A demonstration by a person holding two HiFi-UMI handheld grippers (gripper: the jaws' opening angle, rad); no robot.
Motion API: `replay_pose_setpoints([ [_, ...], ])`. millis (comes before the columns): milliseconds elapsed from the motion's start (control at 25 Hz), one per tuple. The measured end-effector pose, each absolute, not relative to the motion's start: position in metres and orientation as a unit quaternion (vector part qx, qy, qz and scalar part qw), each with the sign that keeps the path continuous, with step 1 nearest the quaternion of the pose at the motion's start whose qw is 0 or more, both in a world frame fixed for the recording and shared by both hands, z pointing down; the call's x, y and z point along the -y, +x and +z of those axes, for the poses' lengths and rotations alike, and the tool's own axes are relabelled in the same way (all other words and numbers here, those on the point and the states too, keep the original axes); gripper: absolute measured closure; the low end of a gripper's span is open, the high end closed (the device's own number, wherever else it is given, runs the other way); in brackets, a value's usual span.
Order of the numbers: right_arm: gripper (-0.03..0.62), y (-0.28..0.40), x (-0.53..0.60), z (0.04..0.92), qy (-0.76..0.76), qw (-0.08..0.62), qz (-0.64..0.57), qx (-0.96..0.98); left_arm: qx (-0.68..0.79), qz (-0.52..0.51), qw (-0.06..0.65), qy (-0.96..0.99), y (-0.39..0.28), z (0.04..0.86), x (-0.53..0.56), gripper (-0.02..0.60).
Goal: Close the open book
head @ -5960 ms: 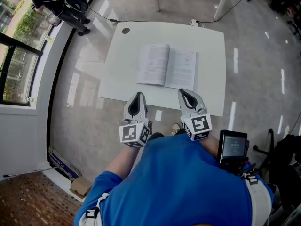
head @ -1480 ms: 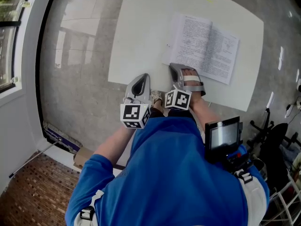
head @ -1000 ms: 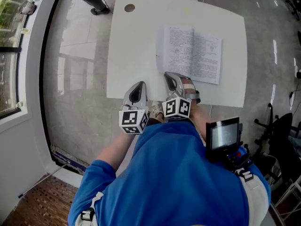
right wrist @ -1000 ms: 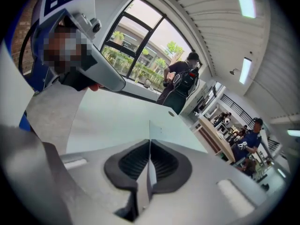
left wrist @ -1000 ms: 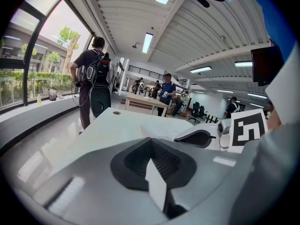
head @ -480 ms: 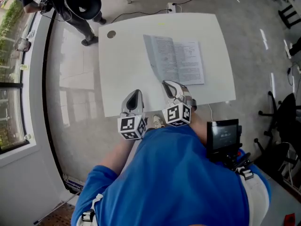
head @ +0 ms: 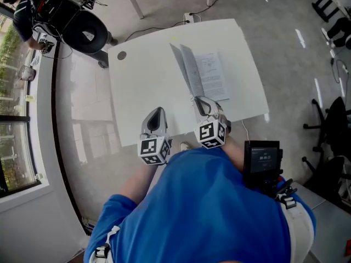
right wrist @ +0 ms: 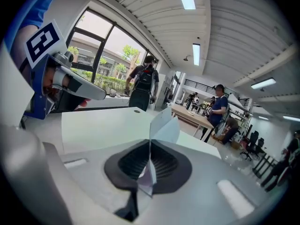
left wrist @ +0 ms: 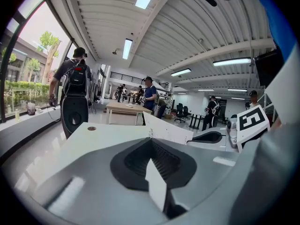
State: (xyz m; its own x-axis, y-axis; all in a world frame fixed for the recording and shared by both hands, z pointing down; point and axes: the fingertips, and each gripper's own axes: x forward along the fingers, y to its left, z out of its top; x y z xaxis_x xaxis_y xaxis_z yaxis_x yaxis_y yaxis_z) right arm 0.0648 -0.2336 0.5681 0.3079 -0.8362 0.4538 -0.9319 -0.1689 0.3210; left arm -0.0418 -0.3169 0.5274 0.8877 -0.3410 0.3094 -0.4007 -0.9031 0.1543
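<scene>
White table (head: 142,86) with a round dark grommet (head: 121,55), a backpack-wearing person (head: 77,26) beyond it, black office chair (head: 334,130) aside

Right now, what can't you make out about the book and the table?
Book print: too small in the head view, leaf too oblique in the right gripper view.
Cover or only pages pinched: the right gripper's fingers hide the held edge.
Pages under the raised leaf: hidden by it, head view.
Dark round spot on the table: too small to identify.

No words, numbers or brands legible anywhere. Print on the open book (head: 209,76) at 12 o'clock too small to read. Only black-and-white square patterns on the marker cubes (head: 213,134). Dark screen (head: 263,160) at 4 o'clock unreadable.
</scene>
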Motion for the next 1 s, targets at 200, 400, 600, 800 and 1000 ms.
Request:
replay_pose_setpoints([
  [200,0.582,0.080,0.227,0.577,0.776,0.252,0.114,0.567,0.183,0.142,0.103,0.967,-0.035,0.529,0.319,0.575],
  [400,0.582,0.092,0.222,0.581,0.791,0.225,0.144,0.550,0.173,0.148,0.098,0.969,-0.032,0.529,0.319,0.575],
  [600,0.582,0.106,0.215,0.591,0.805,0.193,0.181,0.531,0.166,0.153,0.094,0.970,-0.031,0.526,0.319,0.575],
  [800,0.582,0.112,0.209,0.603,0.810,0.158,0.214,0.523,0.162,0.159,0.088,0.970,-0.034,0.523,0.317,0.575],
  [1000,0.582,0.118,0.199,0.621,0.815,0.104,0.274,0.499,0.160,0.168,0.083,0.969,-0.041,0.522,0.315,0.575],
])
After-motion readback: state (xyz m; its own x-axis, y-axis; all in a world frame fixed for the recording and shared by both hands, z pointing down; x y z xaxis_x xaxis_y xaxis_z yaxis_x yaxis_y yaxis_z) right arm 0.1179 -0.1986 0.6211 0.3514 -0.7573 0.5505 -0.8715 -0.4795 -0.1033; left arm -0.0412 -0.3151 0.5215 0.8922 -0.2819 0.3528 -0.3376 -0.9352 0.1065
